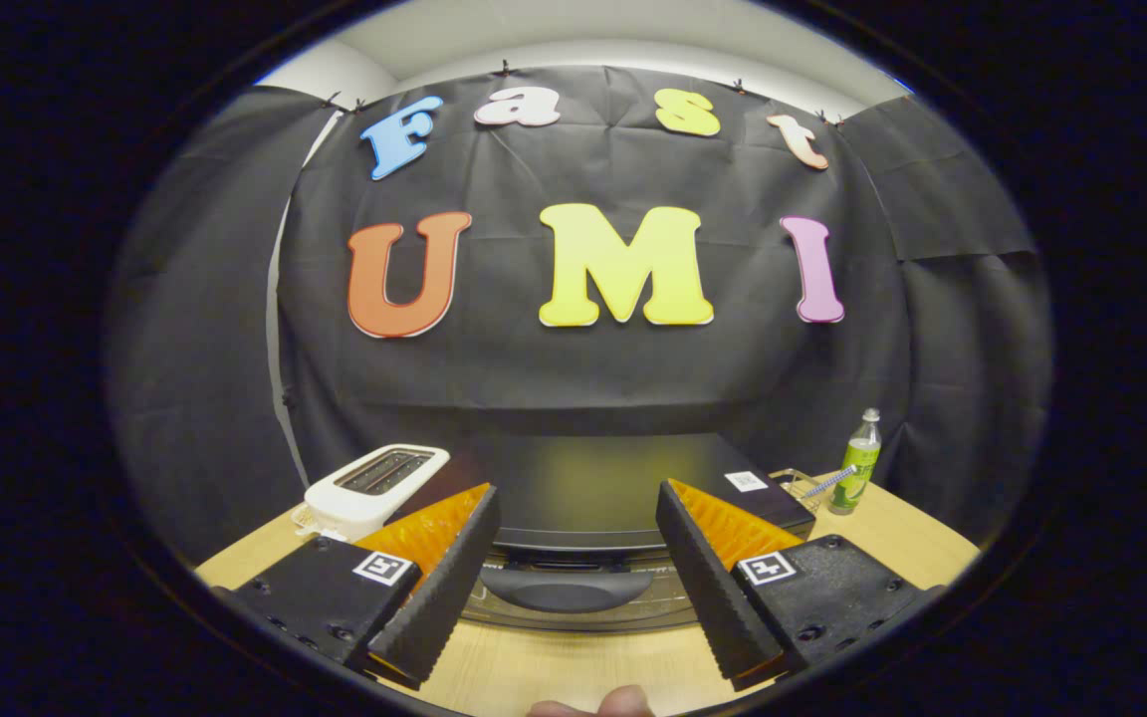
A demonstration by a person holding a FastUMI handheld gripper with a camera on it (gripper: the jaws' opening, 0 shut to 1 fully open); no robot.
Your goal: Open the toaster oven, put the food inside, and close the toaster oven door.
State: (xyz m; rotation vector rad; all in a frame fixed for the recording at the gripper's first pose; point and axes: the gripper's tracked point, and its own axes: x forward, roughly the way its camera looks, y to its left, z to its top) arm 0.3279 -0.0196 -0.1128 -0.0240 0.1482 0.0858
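A black toaster oven (593, 488) stands on the wooden table just ahead of my fingers, seen from above its flat top. Its dark curved door handle (566, 590) and the top strip of the glass door lie between my two fingers, a little beyond and below their tips. My gripper (578, 508) is open, with wide spread black ribbed fingers (439, 588) that have orange sides, and nothing is held between them. I see no food from here. A fingertip of a person (598, 705) pokes in at the near edge of the table.
A white slot toaster (374, 486) stands to the left of the oven. To the right are a green bottle (857, 468) and a clear container (801, 486) with a striped stick leaning on it. Light wooden table (917, 543) extends on both sides; black cloth hangs behind.
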